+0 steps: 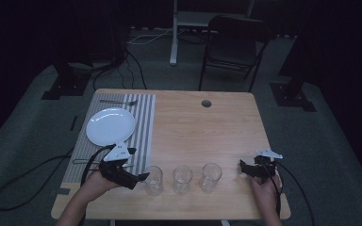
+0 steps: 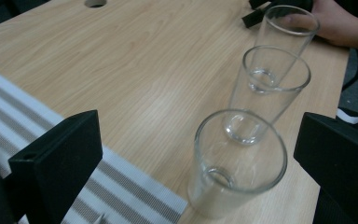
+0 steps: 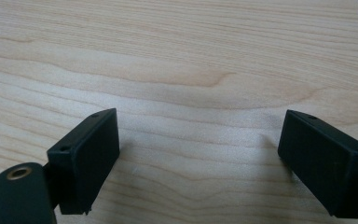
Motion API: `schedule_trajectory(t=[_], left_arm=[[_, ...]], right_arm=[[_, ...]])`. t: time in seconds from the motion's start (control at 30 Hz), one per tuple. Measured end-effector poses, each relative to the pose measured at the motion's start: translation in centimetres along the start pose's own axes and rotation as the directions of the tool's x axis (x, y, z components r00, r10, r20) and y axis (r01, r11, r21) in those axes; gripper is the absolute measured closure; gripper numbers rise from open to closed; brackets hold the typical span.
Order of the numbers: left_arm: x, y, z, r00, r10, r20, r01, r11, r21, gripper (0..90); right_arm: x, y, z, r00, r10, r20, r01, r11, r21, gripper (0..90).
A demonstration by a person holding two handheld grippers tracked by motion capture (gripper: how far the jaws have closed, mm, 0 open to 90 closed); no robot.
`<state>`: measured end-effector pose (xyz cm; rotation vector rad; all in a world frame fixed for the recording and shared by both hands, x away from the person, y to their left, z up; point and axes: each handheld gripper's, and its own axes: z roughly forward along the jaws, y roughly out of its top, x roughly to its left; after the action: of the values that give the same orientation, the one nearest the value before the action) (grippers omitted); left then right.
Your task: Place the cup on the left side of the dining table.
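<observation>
Left tool (image 2: pixel 200 154), jaws wide apart, lines up on the nearest glass (image 2: pixel 235 163): slide in level, straddle it, squeeze gently.

White plate (image 1: pixel 110 125) on a grey striped placemat (image 1: pixel 143 123) at the table's (image 1: pixel 202 132) left side. Fork (image 1: pixel 119 101) just beyond the plate, at the mat's far edge. Round hole (image 1: pixel 206 103) near the table's far edge. Dark folding chair (image 1: pixel 233 44) on the carpet behind. Black cables (image 1: pixel 26 176) across the floor.
</observation>
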<state>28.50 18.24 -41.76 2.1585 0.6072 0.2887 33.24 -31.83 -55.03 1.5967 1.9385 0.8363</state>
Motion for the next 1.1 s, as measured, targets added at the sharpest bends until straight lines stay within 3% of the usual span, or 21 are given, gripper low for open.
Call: schedule_trajectory(t=[0.2, 0.43, 0.83, 1.1], left_arm=[[-0.2, 1.1, 1.9, 0.9993, 0.009, 0.037, -0.010, 0.9998, 0.017, 1.4], [-1.1, 2.6, 3.8, 0.9957, 0.058, 0.072, -0.062, 0.9964, 0.058, 1.4], [-2.5, 4.9, 5.6, 0.9859, 0.096, 0.137, -0.108, 0.9908, 0.082, 1.4], [-3.8, 7.1, 7.0, 0.9752, 0.150, 0.163, -0.170, 0.9786, 0.116, 1.4]], right_arm=[[0.0, 0.0, 0.0, 1.0000, 0.000, 0.000, 0.000, 1.000, 0.000, 12.1], [0.0, 0.0, 0.0, 1.0000, 0.000, 0.000, 0.000, 1.000, 0.000, 12.1], [0.0, 0.0, 0.0, 1.0000, 0.000, 0.000, 0.000, 1.000, 0.000, 12.2], [0.0, 0.0, 0.0, 1.0000, 0.000, 0.000, 0.000, 1.000, 0.000, 12.1]])
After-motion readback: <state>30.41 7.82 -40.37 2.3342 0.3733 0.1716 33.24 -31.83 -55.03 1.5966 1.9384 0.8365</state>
